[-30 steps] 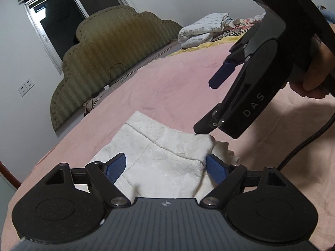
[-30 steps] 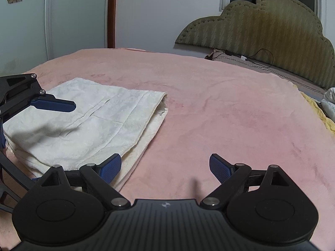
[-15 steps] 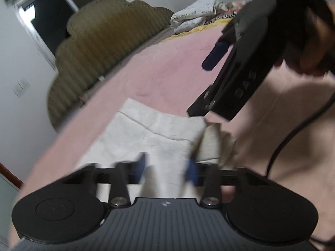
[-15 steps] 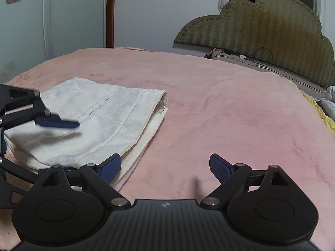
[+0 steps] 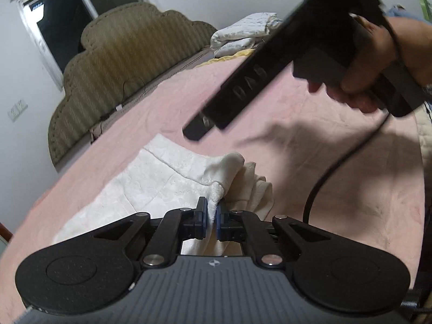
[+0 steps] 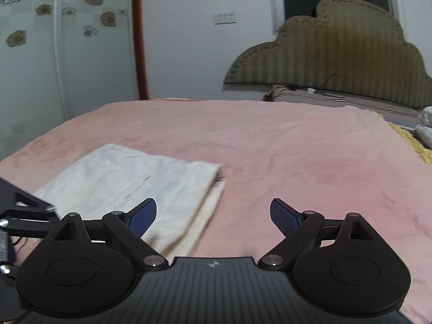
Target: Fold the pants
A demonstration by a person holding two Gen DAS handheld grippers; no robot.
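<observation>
While my left gripper (image 5: 212,216) tilts downward, its jaws have just been closing and now pinch the white pants (image 5: 162,178). My right gripper (image 6: 213,216), held in my hand (image 5: 370,62), hovers spread wide, the pants' edge below its left finger.

Blurred right gripper (image 5: 194,132) (fingertips unclear)

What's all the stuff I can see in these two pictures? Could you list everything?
folded white textured fabric pants: one, white, on the bed's near left part
pink blanket-covered bed: one, pink, under everything
olive scalloped padded headboard: one, olive, against the far wall
white folded bedding pile: one, white, beside the headboard
dark window: one, above the headboard
white wall sockets: two, white, beside the window
left hand-held gripper: one, black with blue pads, pinching the pants' edge
right hand-held gripper: one, black with blue pads, open, empty
hand: one, holding the right hand-held gripper
</observation>
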